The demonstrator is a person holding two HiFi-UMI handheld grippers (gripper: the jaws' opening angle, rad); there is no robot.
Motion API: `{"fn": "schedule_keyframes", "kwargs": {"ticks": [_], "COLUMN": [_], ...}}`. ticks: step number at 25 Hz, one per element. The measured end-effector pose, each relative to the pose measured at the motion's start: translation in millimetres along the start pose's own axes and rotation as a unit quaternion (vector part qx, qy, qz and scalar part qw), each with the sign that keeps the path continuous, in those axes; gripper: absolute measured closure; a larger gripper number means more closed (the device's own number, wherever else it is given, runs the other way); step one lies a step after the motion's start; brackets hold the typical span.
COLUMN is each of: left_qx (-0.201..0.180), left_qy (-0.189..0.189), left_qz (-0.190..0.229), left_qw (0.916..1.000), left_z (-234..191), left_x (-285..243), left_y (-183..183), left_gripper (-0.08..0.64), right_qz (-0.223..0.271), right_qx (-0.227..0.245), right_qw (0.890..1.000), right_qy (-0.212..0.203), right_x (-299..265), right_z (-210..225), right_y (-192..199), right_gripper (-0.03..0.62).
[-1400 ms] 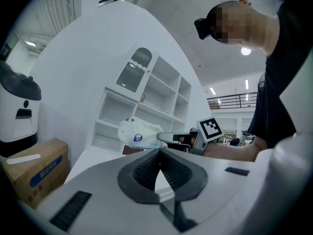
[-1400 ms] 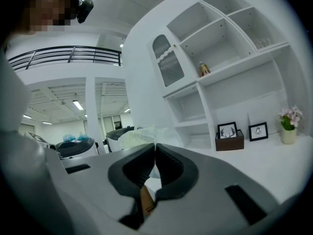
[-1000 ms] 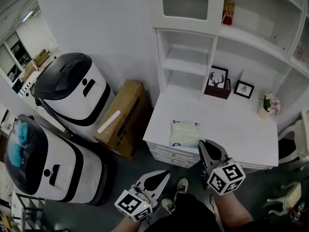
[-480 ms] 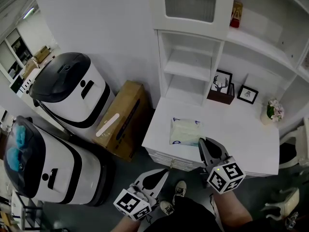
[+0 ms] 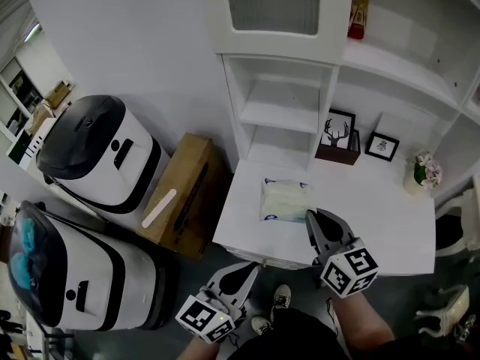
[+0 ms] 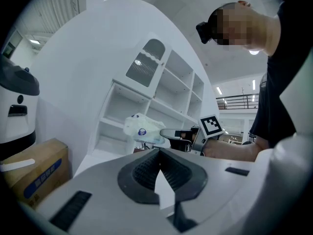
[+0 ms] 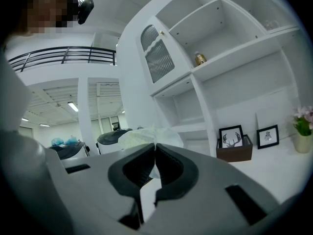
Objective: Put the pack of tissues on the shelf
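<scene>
The pack of tissues [image 5: 283, 199], pale with a blue label, hangs low over the left part of the white desk top [image 5: 379, 220]. My right gripper [image 5: 309, 217] is shut on its near edge. In the right gripper view the pack [image 7: 146, 136] bulges just beyond the closed tips of my right gripper [image 7: 155, 146]. Low in front of the desk, my left gripper [image 5: 251, 270] is shut with nothing in it. The left gripper view looks up past the meeting tips of the left gripper [image 6: 157, 152] at the pack [image 6: 142, 129], held tilted. The open white shelves [image 5: 279, 115] rise right behind the pack.
A deer picture in a brown box [image 5: 337, 135], a small frame [image 5: 380, 146] and a flower vase [image 5: 417, 172] stand at the desk's back. A bottle [image 5: 357, 12] is on an upper shelf. A cardboard box [image 5: 180, 193] and two white-and-black machines [image 5: 97, 152] are at the left.
My right gripper and the pack have edged a little toward the shelf unit, and the head view has shifted with them. The left gripper stays low and shut.
</scene>
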State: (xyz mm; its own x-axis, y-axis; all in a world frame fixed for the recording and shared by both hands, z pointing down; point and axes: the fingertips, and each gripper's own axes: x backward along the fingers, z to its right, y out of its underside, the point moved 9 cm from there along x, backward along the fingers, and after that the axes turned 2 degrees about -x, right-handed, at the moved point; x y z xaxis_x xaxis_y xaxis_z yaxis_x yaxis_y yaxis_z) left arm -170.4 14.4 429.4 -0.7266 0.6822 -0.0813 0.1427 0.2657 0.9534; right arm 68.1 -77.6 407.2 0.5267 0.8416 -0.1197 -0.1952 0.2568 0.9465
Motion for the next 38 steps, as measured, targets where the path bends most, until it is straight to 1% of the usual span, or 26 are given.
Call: {"fn": "schedule_keyframes", "kwargs": {"ticks": [5,13,21,25,29,34,38], "left_qx": [-0.002,-0.009,-0.009,-0.015,-0.018,-0.028,-0.038], "left_qy": [-0.001,-0.018,-0.005,0.005,0.026,0.061,0.08], "left_qz": [-0.008,-0.012,-0.026,-0.029,-0.029,-0.027,-0.021], "left_qw": [1.0,0.9997,0.9996,0.9995,0.9991,0.9974,0.9958], "left_z": [-9.2,-27.6,-30.4,-36.8,-52.2,-76.5,-106.2], "left_x": [-21.2,-50.2,-81.4,-94.5,-104.9,-115.9,-129.1], "left_y": [-8.4,-19.7,-23.0,-28.7,-35.1,-48.8,-67.0], "left_gripper": [0.555,0.555,0.555,0.555,0.555,0.555,0.555], "right_qz": [0.005,0.011,0.01,0.013,0.02,0.029,0.038], "right_qx": [-0.004,-0.006,-0.013,-0.017,-0.013,-0.009,-0.007], "right_qw": [1.0,1.0,1.0,1.0,1.0,0.999,0.997], "right_qy": [0.009,0.003,0.001,0.008,0.021,0.044,0.06], "right_x": [-15.5,-42.0,-54.6,-60.1,-71.1,-87.7,-113.1], "right_z": [23.8,51.4,71.2,78.0,79.9,76.7,77.5], "right_y": [-11.7,-22.1,-26.7,-29.2,-34.9,-43.2,-52.8], "right_gripper": [0.586,0.586,0.586,0.586,0.586,0.586,0.586]}}
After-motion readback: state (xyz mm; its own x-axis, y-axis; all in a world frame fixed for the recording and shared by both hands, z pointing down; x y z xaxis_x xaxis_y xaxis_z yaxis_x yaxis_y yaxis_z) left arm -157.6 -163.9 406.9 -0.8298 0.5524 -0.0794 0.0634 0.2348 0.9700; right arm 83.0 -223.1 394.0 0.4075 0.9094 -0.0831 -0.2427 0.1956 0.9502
